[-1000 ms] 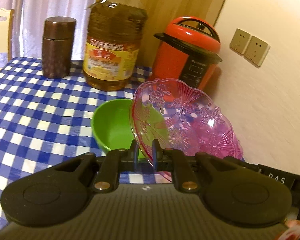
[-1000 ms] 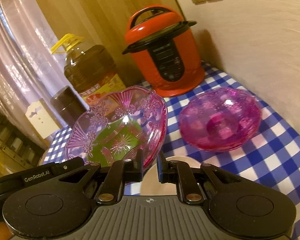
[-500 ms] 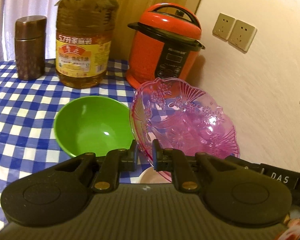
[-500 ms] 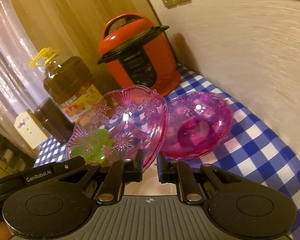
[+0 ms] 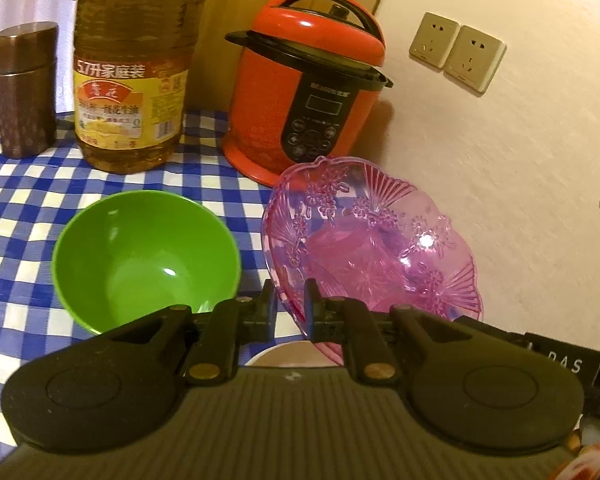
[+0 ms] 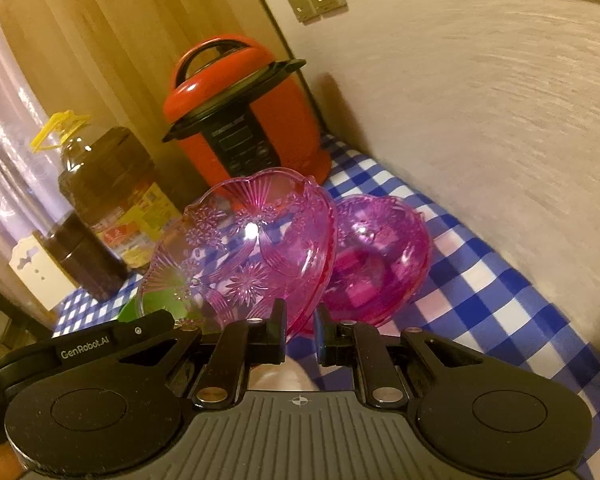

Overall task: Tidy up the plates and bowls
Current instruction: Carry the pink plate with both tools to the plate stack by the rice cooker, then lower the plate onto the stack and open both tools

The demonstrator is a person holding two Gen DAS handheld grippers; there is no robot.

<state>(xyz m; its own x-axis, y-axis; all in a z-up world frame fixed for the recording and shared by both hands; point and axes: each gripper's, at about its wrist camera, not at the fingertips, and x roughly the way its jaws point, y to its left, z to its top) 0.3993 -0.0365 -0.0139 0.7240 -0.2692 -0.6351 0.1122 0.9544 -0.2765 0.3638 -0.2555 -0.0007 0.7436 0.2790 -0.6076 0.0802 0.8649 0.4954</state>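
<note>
Green bowl (image 5: 146, 256) sits on the checked cloth (image 5: 20, 192) left of the left gripper (image 5: 290, 300), which pinches the near rim of the tilted pink glass plate (image 5: 372, 240). Right gripper (image 6: 300, 330) clamps the same plate's rim; magenta bowl (image 6: 384, 256) lies just beyond, right of it and nearer the right hand. Versus a second ago, the plate has shifted rightward off the green bowl, now overlapping the magenta one.

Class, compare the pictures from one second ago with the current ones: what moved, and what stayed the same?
The clear pink patterned plastic dish, gripped by both the left gripper and right gripper, moved toward the darker pink bowl near the wall, now overlapping it. The green bowl stayed put; both grips are unchanged.
</note>
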